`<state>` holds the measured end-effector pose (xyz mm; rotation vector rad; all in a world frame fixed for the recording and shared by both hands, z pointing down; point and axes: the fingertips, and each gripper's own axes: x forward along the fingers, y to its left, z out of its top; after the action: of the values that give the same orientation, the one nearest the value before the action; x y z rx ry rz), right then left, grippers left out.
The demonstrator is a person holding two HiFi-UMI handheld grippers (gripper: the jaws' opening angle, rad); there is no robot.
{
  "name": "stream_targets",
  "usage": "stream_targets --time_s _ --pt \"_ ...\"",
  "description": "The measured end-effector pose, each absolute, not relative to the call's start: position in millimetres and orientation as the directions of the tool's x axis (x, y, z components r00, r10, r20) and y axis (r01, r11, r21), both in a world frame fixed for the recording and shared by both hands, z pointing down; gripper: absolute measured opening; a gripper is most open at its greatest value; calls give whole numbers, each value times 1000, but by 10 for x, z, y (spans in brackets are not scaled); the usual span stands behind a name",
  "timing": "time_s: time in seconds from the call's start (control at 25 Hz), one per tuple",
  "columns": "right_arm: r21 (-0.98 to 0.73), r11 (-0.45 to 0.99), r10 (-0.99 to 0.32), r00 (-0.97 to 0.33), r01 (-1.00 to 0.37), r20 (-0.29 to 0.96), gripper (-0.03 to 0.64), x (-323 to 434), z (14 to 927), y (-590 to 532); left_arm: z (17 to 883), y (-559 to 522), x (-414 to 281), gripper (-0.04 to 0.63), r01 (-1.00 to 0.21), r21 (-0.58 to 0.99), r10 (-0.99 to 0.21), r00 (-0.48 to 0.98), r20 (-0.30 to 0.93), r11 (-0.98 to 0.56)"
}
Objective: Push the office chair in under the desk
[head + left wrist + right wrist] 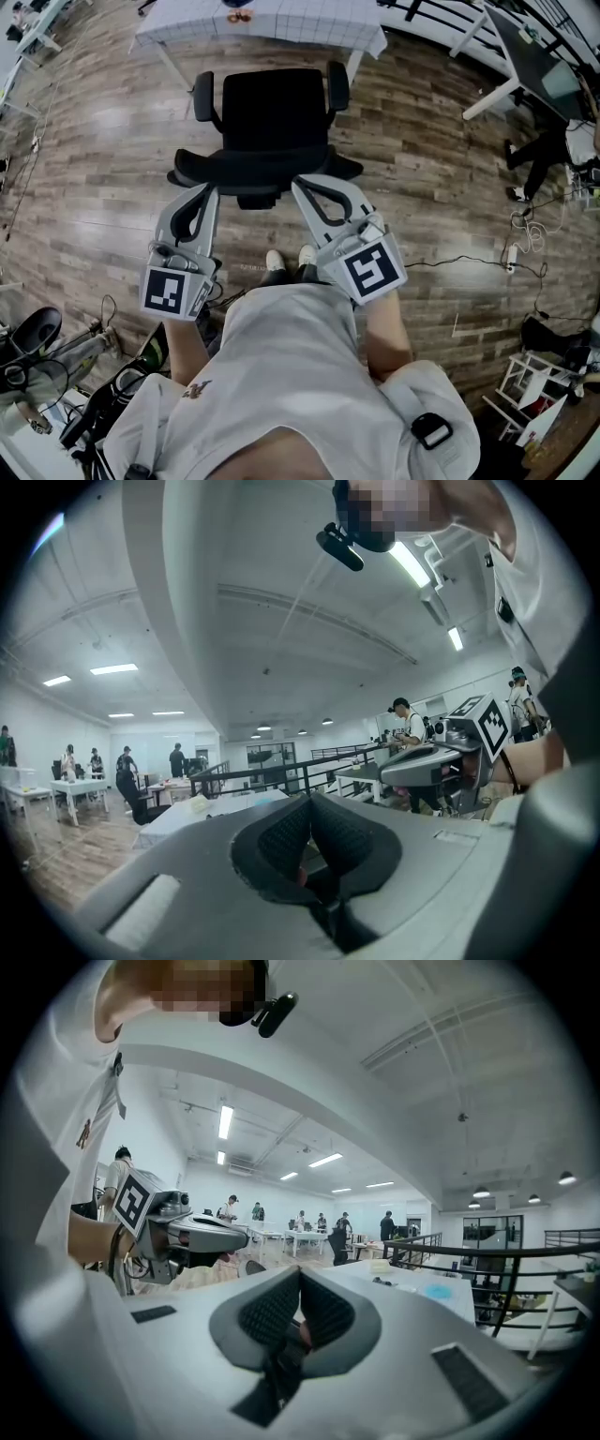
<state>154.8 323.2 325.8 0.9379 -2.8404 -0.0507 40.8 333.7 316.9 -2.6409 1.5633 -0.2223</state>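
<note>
A black office chair (272, 108) stands on the wood floor, its seat facing a desk under a white checked cloth (309, 23) at the top of the head view. Its curved backrest (262, 169) is nearest me. My left gripper (211, 187) and right gripper (302, 183) are both shut with nothing between the fingers, and their tips rest at the backrest's top edge, one on each side. In the left gripper view the shut left gripper (311, 803) points level toward the desk (206, 808). The right gripper (300, 1279) does the same in its own view. The chair is hidden in both gripper views.
Cables and a power strip (511, 255) lie on the floor to the right. Another desk's white legs (492, 94) stand at the upper right, a white rack (534, 389) at the lower right, black gear (33, 333) at the lower left. A black railing (497, 1251) and several people stand beyond the desk.
</note>
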Motion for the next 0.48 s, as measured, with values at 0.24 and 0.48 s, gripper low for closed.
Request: stream_targets --time_s 0.24,0.48 --pt "94 806 -592 -795 -585 133 9 1560 3232 3226 3157 3368 402 35 -849 -154 -863 496 97 -505" --pt "105 805 -593 -793 -583 139 9 1574 3215 3221 3137 3380 386 80 -837 -198 -860 498 107 -510"
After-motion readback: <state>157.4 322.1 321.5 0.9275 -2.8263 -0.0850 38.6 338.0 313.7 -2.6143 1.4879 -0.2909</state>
